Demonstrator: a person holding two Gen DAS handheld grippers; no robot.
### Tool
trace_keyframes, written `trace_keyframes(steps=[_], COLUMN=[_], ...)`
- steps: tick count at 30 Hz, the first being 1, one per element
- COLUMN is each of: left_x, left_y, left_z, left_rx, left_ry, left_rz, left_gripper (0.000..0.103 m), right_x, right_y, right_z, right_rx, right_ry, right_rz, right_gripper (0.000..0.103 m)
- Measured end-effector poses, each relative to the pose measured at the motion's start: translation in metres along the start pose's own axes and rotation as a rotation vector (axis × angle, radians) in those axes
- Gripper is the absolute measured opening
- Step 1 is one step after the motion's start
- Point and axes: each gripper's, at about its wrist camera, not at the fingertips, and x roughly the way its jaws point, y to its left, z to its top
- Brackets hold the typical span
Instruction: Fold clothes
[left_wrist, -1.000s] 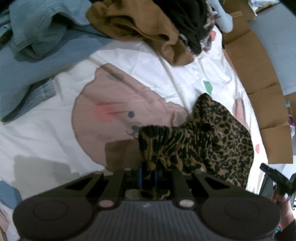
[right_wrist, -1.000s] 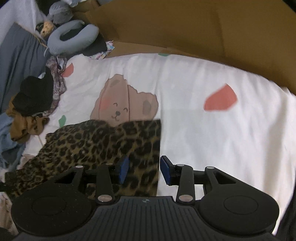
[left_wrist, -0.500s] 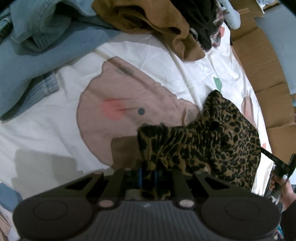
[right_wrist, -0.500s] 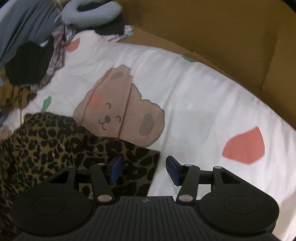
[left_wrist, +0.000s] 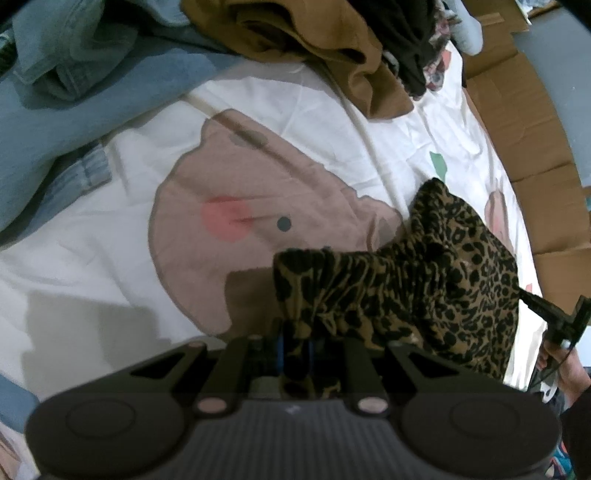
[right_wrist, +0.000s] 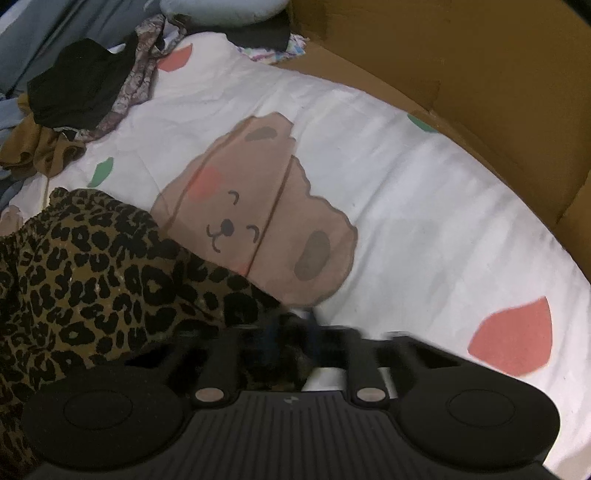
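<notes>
Left wrist view, from the left edge across. At 10 o'clock lies a heap of blue denim clothing (left_wrist: 74, 85), resting on the white bedsheet (left_wrist: 92, 258). At 12 o'clock a brown garment (left_wrist: 314, 40) is crumpled against a black garment (left_wrist: 402, 40). A large bear print (left_wrist: 258, 221) occupies the centre of the sheet. At 6 o'clock the left gripper (left_wrist: 295, 350) has its blue pads drawn together and clamped on a bunched edge of the leopard-print garment (left_wrist: 424, 288); the cloth rises from the pads and spreads toward 3 o'clock, draping onto the sheet. Flattened cardboard (left_wrist: 528, 147) runs along the sheet's edge at 2 o'clock. At 4 o'clock a hand (left_wrist: 565, 369) grips the handle of the other tool.

Right wrist view, from the left edge across. The leopard-print garment (right_wrist: 92, 277) covers the sheet from 9 to 7 o'clock, its corner reaching to 6 o'clock. There the right gripper (right_wrist: 291, 336) appears blurred; its jaws have just been closing and now stand together, pinching the garment's corner between them. A second bear print (right_wrist: 266, 214) lies at centre, partly overlapped by the leopard cloth. At 11 o'clock sit the black and brown garments beside a patterned cloth (right_wrist: 140, 74). A red shape (right_wrist: 513, 339) marks the sheet at 4 o'clock. Cardboard fills 1 to 2 o'clock.
</notes>
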Motion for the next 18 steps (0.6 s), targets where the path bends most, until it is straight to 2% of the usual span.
trace_keyframes(steps=[3,10,18], left_x=[-0.003,-0.014,-0.006], left_y=[-0.003,-0.022,-0.061], left_z=[0.002,0.019,0.047], left_rx=[0.014,0.074,0.178], left_ry=[-0.004,-0.028,-0.046], left_rz=[-0.001,-0.015,-0.035], left_gripper=[0.012,0.012,0.012], right_x=[-0.011,-0.056,-0.106], right_y=[-0.003,-0.024,-0.040], right_z=[-0.003,-0.023,-0.062], right_rx=[0.032,0.157,0.248], right_ry=[-0.018,-0.062,-0.050], right_rz=[0.002,-0.057,-0.141], right_gripper=[0.000,0.000,0.000])
